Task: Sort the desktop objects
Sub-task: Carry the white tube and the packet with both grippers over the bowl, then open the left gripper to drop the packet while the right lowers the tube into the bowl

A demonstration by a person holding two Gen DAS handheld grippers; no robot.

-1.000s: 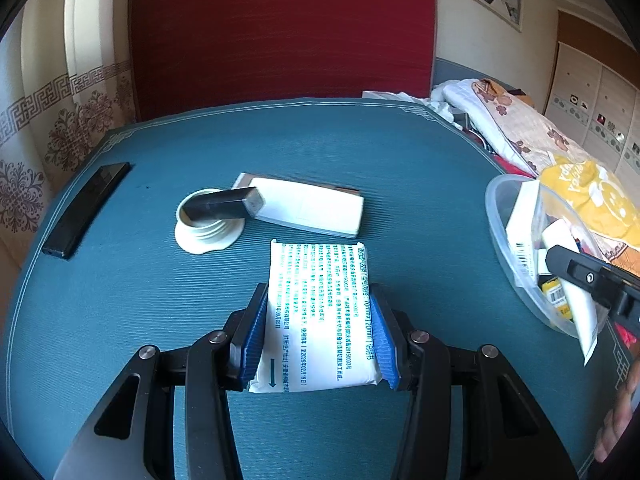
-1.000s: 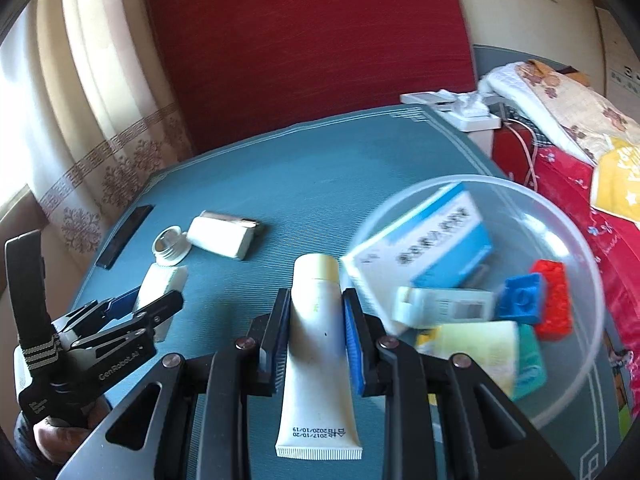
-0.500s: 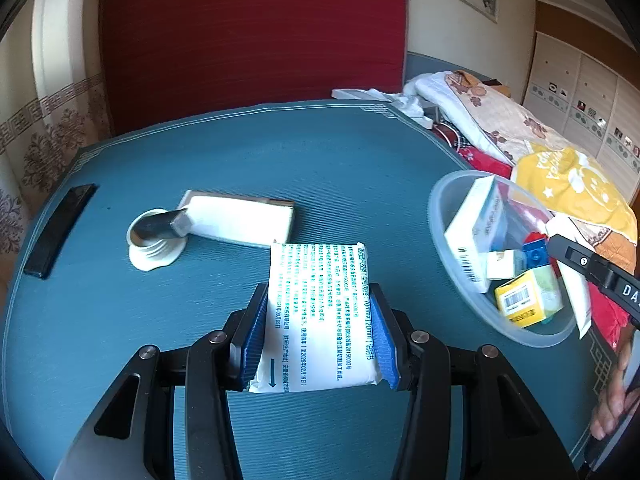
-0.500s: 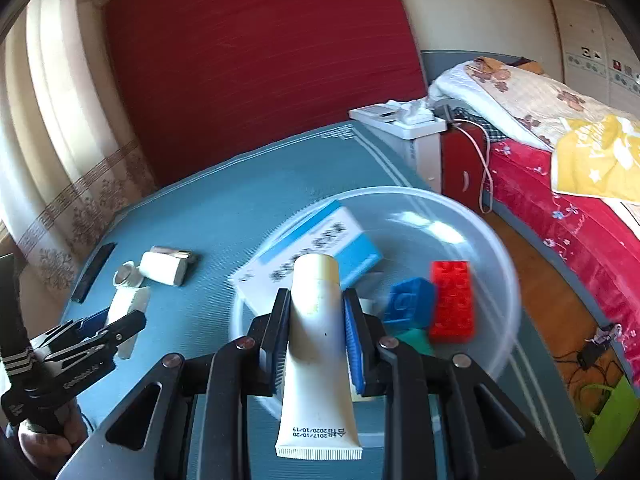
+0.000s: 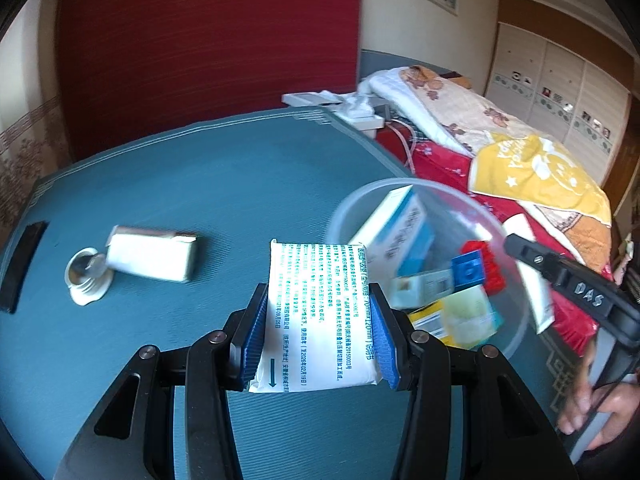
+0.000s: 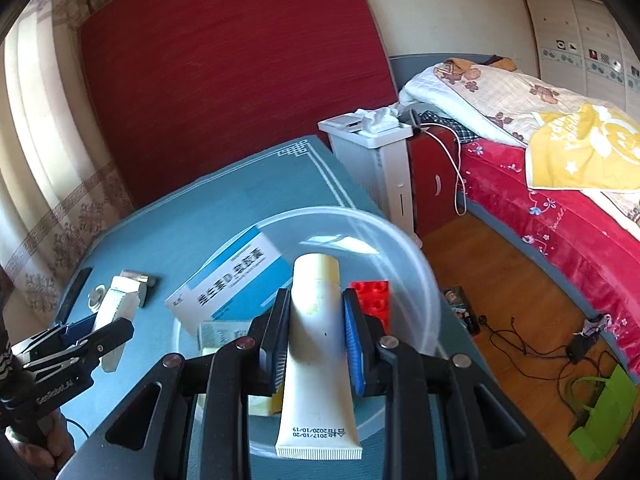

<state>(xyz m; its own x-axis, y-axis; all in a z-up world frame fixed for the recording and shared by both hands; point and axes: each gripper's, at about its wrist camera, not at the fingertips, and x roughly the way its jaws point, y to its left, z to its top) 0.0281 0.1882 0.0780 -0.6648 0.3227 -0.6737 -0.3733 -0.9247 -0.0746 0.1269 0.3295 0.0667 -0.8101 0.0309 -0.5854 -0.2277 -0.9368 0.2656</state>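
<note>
Gripping a white tube (image 6: 318, 344) over the clear bowl (image 6: 420, 268) of already sorted boxes and bricks, the right gripper (image 6: 316, 344) looks ready to drop it in. Just left of the bowl, the left gripper (image 5: 320, 340) clamps a white packet (image 5: 320, 312), likely next.

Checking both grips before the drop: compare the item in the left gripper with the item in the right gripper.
The white packet in the left gripper is flat, wide and covered in printed text; the cream tube in the right gripper is narrow, rounded and nearly plain. The tube hangs over the clear bowl; the packet is beside it. Both are pale and clamped between blue pads.
</note>
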